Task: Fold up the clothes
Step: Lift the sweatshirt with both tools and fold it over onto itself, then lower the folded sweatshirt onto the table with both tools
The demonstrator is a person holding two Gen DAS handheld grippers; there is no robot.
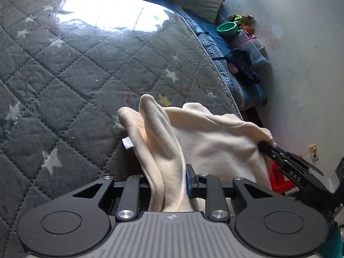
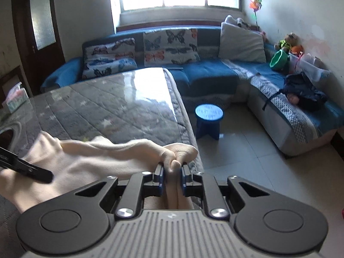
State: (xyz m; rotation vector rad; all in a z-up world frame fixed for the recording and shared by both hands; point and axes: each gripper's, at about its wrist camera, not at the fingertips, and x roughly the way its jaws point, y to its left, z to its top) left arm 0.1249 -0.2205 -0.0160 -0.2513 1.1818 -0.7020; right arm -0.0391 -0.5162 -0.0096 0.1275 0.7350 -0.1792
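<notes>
The cream cloth [image 1: 215, 137] lies bunched on the near worktop [image 1: 64, 86], not yet folded flat, with the left hand-held gripper [image 1: 169, 182] and right hand-held gripper [image 2: 172, 178] each pinching one edge.

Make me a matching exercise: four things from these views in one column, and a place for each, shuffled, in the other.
Things:
1. cream garment
2. green bowl
3. blue stool
4. tissue box

Places:
A. on the tiled floor beside the table
B. between the jaws of both grippers
C. at the table's far left edge
D. on the sofa by the wall

Pairs: 1-B, 2-D, 3-A, 4-C
</notes>
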